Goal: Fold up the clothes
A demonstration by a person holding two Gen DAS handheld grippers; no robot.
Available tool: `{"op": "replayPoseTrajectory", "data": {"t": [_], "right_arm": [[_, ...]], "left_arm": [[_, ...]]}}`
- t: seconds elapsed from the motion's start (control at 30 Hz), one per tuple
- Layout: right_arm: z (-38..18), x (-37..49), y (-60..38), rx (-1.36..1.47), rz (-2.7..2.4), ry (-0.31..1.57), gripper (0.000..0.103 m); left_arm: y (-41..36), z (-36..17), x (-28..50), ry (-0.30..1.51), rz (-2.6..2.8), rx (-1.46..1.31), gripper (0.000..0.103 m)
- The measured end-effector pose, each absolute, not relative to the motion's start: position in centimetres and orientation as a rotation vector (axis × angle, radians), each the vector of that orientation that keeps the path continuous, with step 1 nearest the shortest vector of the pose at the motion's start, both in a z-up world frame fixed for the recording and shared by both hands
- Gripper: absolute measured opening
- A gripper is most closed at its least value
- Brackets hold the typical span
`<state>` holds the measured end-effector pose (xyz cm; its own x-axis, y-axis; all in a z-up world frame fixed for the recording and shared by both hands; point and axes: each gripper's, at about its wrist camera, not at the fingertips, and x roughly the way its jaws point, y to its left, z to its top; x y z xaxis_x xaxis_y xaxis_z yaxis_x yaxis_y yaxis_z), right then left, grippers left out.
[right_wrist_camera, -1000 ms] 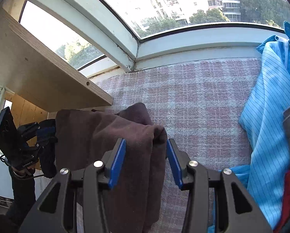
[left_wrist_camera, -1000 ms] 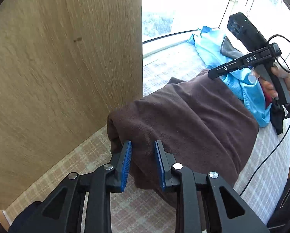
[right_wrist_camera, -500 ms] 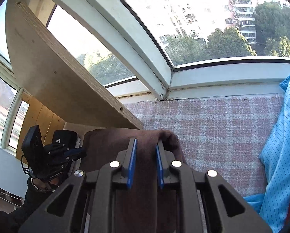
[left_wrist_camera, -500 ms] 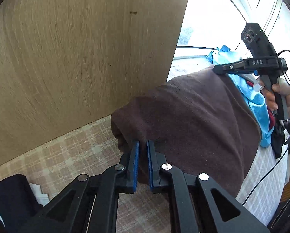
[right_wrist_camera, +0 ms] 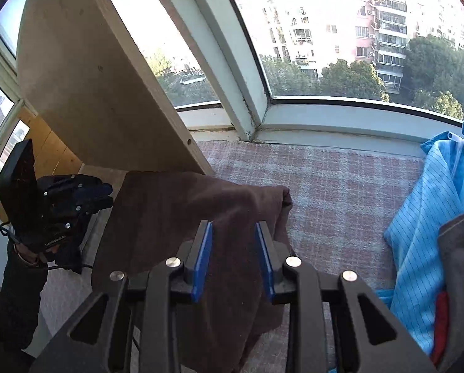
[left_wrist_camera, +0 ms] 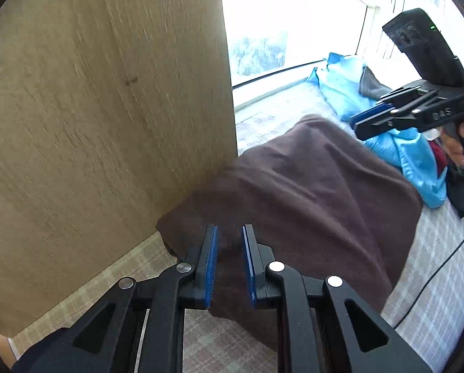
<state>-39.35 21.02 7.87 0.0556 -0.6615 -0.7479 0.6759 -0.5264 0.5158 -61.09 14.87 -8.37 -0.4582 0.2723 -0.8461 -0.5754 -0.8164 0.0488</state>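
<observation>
On the right gripper [left_wrist_camera: 361, 124], raised letters read "DAS".

The garment [left_wrist_camera: 309, 192] lies beside the board [left_wrist_camera: 107, 124], apparently touching it, shirt [left_wrist_camera: 396, 146] behind.

Window seat, plaid cover [right_wrist_camera: 340, 186]: brown cloth [left_wrist_camera: 309, 192] at the edge by the wooden panel [left_wrist_camera: 107, 124]; blue striped garment [right_wrist_camera: 418, 233], grey piece [right_wrist_camera: 461, 248] and red piece [right_wrist_camera: 441, 317] heaped at the opposite end.
</observation>
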Motion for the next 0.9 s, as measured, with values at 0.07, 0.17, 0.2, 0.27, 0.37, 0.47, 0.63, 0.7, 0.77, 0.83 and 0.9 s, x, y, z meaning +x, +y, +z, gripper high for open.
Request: {"op": "replayPoseTrajectory", "data": {"t": [0.07,0.17,0.2,0.27,0.37,0.47,0.63,0.7,0.77,0.83,0.9], "right_arm": [[6.6,-37.7,19.5,1.312,-1.649,0.149,0.027],[3.2,-39.0,20.2,1.413,-1.69,0.171,0.019],[3.1,-39.6,20.9,1.438,-1.683,0.102,0.019],[5.2,-39.5,22.4,1.408,-1.79,0.148,0.023],[8.1,-37.4,24.9,1.346,-1.738,0.086,0.023],[8.1,-33.7,25.6,1.338,-1.638,0.084,0.024],[2.1,-30.7,25.4,1.479,-1.574,0.203,0.03],[2.6,-31.2,26.1,1.493,-1.6,0.186,0.039],[3.9,-31.2,26.5,1.467,-1.65,0.24,0.039],[5.5,-31.1,26.6,1.405,-1.671,0.261,0.041],[6.4,-32.0,26.4,1.365,-1.703,0.258,0.041]], "left_arm": [[14.3,-9.6,-61.5,0.461,2.285,-1.271,0.017],[13.0,-8.9,-61.2,0.421,2.327,-1.294,0.016],[12.8,-8.2,-60.7,0.452,2.357,-1.292,0.013],[12.1,-6.3,-58.5,0.435,2.357,-1.248,0.014],[12.2,-4.6,-54.6,0.335,2.279,-1.17,0.016],[13.2,-5.8,-52.0,0.256,2.156,-1.179,0.024],[13.0,-9.9,-50.8,0.298,2.125,-1.314,0.025],[12.3,-8.5,-50.8,0.275,2.171,-1.326,0.022],[11.8,-7.1,-50.7,0.269,2.203,-1.293,0.024],[11.1,-6.5,-51.4,0.241,2.236,-1.288,0.03],[9.9,-6.5,-53.1,0.151,2.28,-1.319,0.042]]}}
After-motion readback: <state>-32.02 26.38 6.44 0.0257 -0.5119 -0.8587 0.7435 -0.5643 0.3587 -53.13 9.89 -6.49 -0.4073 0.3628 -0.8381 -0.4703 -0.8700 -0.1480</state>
